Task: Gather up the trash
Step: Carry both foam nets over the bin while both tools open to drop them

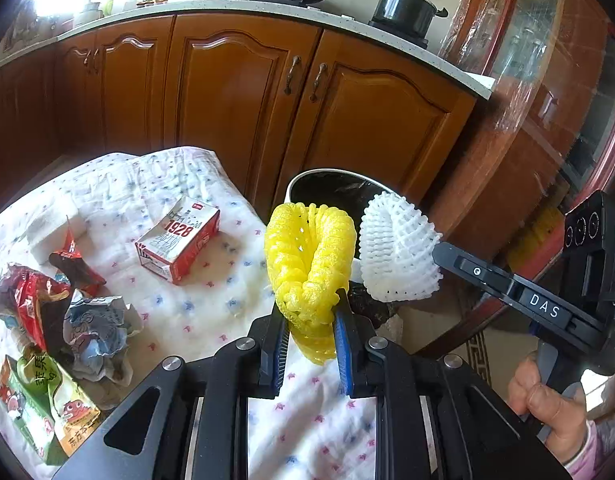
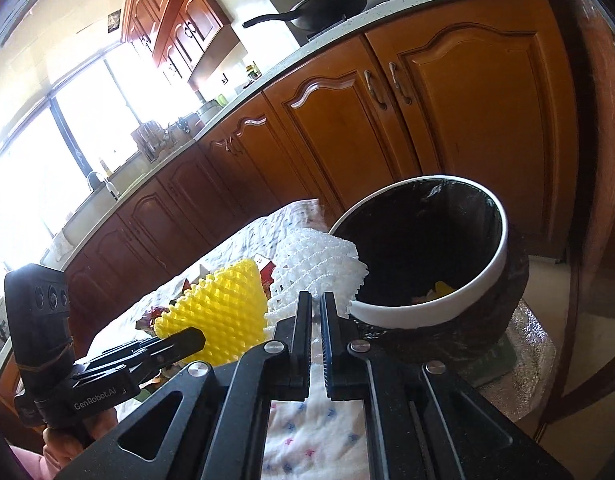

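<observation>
My left gripper (image 1: 313, 312) is shut on a yellow foam fruit net (image 1: 311, 260) and holds it above the cloth-covered table (image 1: 179, 312), near the bin. My right gripper (image 2: 316, 300) is shut on a white foam fruit net (image 2: 315, 264), held just left of the bin's rim. The white net also shows in the left wrist view (image 1: 395, 248), and the yellow net in the right wrist view (image 2: 223, 312). The bin (image 2: 487, 268) has a white rim and black liner, with some yellow scrap inside. It sits beyond the table's right edge (image 1: 307, 180).
On the table lie a red-and-white 1928 carton (image 1: 179, 240), crumpled snack wrappers (image 1: 47, 304), a crumpled blue-grey wrapper (image 1: 97, 328) and a green packet (image 1: 43, 400). Wooden kitchen cabinets (image 1: 235, 92) stand behind. A glass-fronted wooden cabinet (image 1: 547, 92) is at the right.
</observation>
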A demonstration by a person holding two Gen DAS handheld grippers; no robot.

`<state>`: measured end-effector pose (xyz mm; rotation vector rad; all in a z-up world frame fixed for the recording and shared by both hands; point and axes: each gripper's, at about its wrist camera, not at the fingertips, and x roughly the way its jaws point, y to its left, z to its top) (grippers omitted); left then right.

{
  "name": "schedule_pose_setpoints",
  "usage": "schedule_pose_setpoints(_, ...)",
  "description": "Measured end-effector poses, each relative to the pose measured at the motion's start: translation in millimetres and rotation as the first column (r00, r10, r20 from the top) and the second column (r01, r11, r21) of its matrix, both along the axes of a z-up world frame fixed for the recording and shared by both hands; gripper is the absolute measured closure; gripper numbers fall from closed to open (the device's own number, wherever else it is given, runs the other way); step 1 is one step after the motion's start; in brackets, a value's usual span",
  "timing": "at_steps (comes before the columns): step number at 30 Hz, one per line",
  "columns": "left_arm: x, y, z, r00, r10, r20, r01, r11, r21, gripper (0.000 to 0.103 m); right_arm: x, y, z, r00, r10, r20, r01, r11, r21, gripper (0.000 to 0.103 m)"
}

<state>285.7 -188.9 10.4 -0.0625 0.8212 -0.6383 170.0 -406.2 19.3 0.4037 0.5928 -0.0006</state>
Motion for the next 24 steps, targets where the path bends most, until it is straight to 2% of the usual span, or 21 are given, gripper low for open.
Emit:
schedule_pose_setpoints(17, 44, -73, 3, 0.996, -0.082, 0.017, 0.081, 0.994, 0.075, 0.084, 11, -58, 7, 0.996, -0.085, 0.001, 0.085, 0.996, -0.024, 0.099)
schedule_pose_setpoints(24, 77, -103, -7, 0.995, -0.097, -0.027, 0.099, 0.988, 0.117, 0.083, 31, -74, 9, 0.995, -0.096, -0.031, 0.095, 0.994, -0.054, 0.099)
